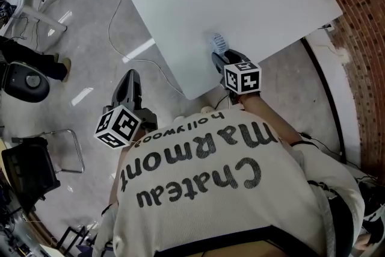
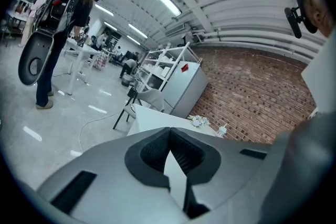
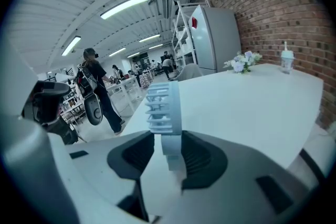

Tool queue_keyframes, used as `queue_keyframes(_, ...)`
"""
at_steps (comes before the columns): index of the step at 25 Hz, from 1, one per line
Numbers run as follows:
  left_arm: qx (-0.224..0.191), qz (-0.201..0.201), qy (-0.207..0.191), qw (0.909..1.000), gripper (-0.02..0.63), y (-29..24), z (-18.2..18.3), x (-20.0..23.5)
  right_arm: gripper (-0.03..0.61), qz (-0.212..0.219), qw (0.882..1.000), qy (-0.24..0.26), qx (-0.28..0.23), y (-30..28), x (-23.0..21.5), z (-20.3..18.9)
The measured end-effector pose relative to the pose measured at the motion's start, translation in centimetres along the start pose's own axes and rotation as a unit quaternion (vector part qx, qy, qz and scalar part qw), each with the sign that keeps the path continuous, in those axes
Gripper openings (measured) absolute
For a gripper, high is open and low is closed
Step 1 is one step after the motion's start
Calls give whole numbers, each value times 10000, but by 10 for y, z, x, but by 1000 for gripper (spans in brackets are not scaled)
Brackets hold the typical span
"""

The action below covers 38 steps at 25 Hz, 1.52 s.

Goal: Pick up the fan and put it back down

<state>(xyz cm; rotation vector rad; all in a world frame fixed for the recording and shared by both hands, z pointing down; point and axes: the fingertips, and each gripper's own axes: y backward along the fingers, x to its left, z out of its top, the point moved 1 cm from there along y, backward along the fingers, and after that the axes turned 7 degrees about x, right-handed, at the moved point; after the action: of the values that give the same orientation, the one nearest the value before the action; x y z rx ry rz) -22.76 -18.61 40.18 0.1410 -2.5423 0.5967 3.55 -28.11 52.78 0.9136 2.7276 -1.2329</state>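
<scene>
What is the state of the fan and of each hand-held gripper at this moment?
fan: upright, its handle between the right jaws, above the white table.
right hand-held gripper: open, a gap shows beside the handle.
left hand-held gripper: shut, empty, beside the table.

Head view up, and the only lettering I can read is on the back of the person's cream shirt [image 1: 198,159]. Big black script says "Chateau Marmont", with a smaller "hollywood" beside it, all upside down from here. The marker cube [image 1: 118,126] on the left gripper [image 1: 129,75] and the marker cube [image 1: 242,78] on the right gripper [image 1: 218,56] show black-and-white square codes with no letters. In the right gripper view I see a red tag [image 3: 194,22] on the grey cabinet [image 3: 215,34], too small to read.
</scene>
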Motion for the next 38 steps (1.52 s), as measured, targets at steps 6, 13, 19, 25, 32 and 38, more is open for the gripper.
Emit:
queue_keyframes(6, 17, -5, -4, 10000, 2, -3, -1, 2, 166, -24, 10000, -16, -17, -2, -2, -2)
queue_keyframes(13, 62, -71, 2, 10000, 2, -9, 0, 0, 167, -52, 10000, 38, 0, -1, -2, -4)
queue_keyframes(19, 83, -111, 3, 9999, 2, -11, -2, 0, 167, -90, 9999, 61, -1, 1, -3, -6)
queue_keyframes(25, 86, -121, 19, 9999, 2, -7, -3, 3, 169, -135, 9999, 98, 19, 4, 0, -12)
queue_keyframes(32, 105, -118, 35, 9999, 2, -7, -6, 4, 170, -188, 9997, 172, 40, 4, -1, -14)
queue_keyframes(38, 81, -46, 40, 9999, 2, -4, -5, 7, 170, -191, 9992, 346, 105, 4, -1, -17)
